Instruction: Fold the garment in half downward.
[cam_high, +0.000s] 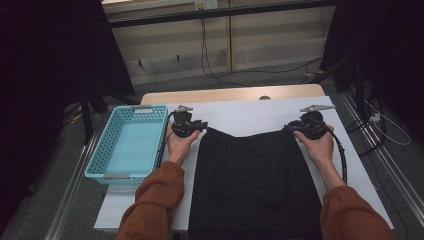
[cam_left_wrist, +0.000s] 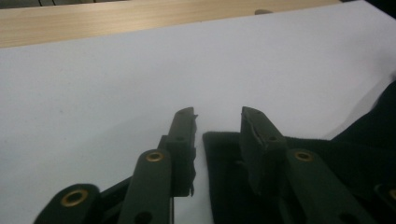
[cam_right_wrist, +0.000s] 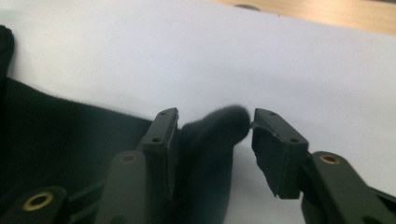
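Both grippers open at the cloth's far corners

Currently a black cloth (cam_high: 252, 175) lies flat on the white table (cam_high: 240, 114), reaching from mid-table to the near edge. Left gripper (cam_high: 199, 125) sits at the far left corner, jaws apart; the corner lies between them, ungripped. Right gripper (cam_high: 291, 128) sits at the far right corner, jaws apart around a raised fold, not clamped. A blue basket (cam_high: 111, 145) stands just left of the table sheet.

Black cloth (cam_high: 252, 170), turquoise basket (cam_high: 131, 145), white table cover (cam_high: 240, 114).
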